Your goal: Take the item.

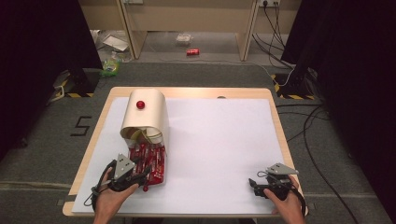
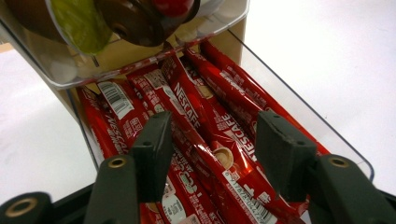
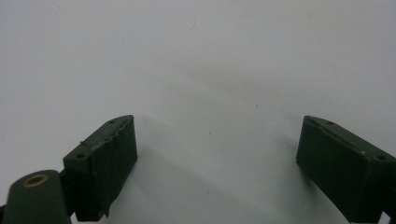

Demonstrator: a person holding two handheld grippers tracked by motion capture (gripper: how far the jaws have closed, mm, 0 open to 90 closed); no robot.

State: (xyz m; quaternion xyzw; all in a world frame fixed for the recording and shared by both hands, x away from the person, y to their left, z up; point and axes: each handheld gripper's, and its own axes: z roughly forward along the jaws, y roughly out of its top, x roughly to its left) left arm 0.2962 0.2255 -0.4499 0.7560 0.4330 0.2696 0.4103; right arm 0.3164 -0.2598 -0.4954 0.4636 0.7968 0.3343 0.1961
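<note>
A cream, curved dispenser with a red knob stands at the left of the white sheet. Its clear drawer is pulled out toward me and packed with several red Nescafe stick sachets. My left gripper hovers at the drawer's near end, its jaws apart on either side of a few sachets, with no pad seen pressing on them. At the near right of the sheet my right gripper stands open with nothing between its jaws.
Round green and brown capsules sit in the dispenser's clear upper compartment above the drawer. The wooden table edge borders the sheet. A red can and cables lie on the floor beyond the table.
</note>
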